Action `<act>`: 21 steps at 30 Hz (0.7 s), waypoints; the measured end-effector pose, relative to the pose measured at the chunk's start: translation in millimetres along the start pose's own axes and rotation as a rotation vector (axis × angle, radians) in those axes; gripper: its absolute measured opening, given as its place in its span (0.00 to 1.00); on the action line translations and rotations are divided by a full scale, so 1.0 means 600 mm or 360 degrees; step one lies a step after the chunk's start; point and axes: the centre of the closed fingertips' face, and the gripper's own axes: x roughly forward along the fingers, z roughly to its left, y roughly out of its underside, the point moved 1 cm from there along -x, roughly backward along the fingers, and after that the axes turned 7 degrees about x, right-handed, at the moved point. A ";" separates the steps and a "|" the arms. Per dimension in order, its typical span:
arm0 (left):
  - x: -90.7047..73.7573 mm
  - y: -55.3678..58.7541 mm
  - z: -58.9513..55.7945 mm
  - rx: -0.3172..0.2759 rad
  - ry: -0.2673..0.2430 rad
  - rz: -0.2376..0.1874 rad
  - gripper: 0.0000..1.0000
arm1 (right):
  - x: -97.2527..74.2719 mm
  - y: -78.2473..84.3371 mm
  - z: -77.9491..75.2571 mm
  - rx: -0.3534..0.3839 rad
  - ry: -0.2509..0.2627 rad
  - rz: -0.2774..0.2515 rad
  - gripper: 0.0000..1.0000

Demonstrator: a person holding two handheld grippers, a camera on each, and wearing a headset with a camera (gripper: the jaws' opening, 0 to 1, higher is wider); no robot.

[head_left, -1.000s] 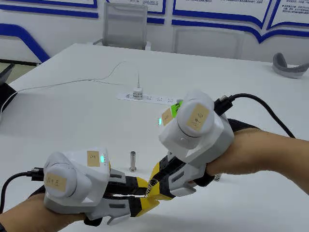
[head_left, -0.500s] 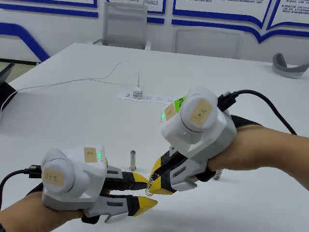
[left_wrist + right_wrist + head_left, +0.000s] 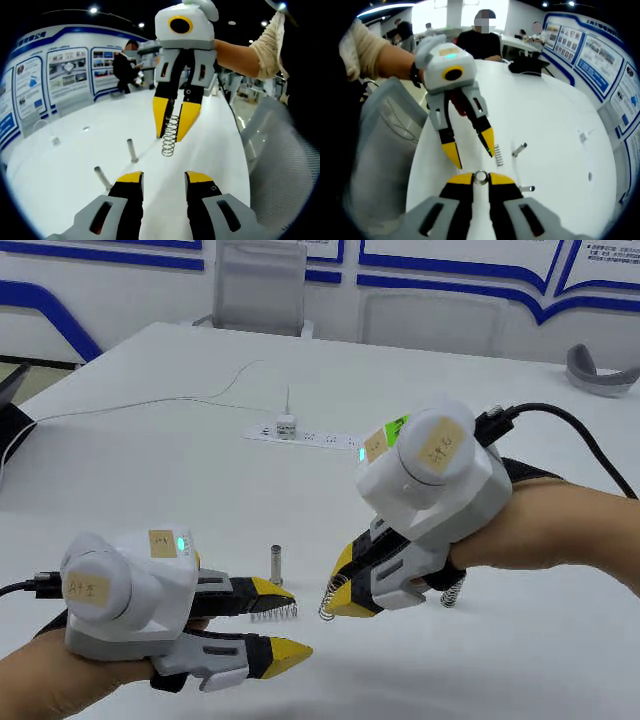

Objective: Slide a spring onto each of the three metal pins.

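Left tongs (image 3: 298, 622) pulled back, three springs (image 3: 273, 612), two pins (image 3: 131, 150)

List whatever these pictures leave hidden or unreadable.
Head view: the loose spring is partly covered by the right gripper; its length is unclear.
Right gripper view: the held spring shows end-on between the claw tips; its coils are hidden.
Head view: handwriting on the gripper labels is too small to read.
Left gripper view: the wall posters are too blurred to read.

A spring (image 3: 328, 596) in right hand-held gripper (image 3: 336, 607) (jaws tight), near upright pin (image 3: 276, 563)
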 end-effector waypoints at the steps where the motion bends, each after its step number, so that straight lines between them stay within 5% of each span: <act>1: -0.002 0.001 0.002 -0.0006 -0.0007 0.0002 0.34 | -0.001 0.001 -0.002 0.0003 0.0004 -0.0001 0.12; 21: -0.021 0.018 0.025 -0.0087 -0.0116 0.0008 0.44 | -0.029 0.013 -0.053 0.0072 0.0091 0.0005 0.12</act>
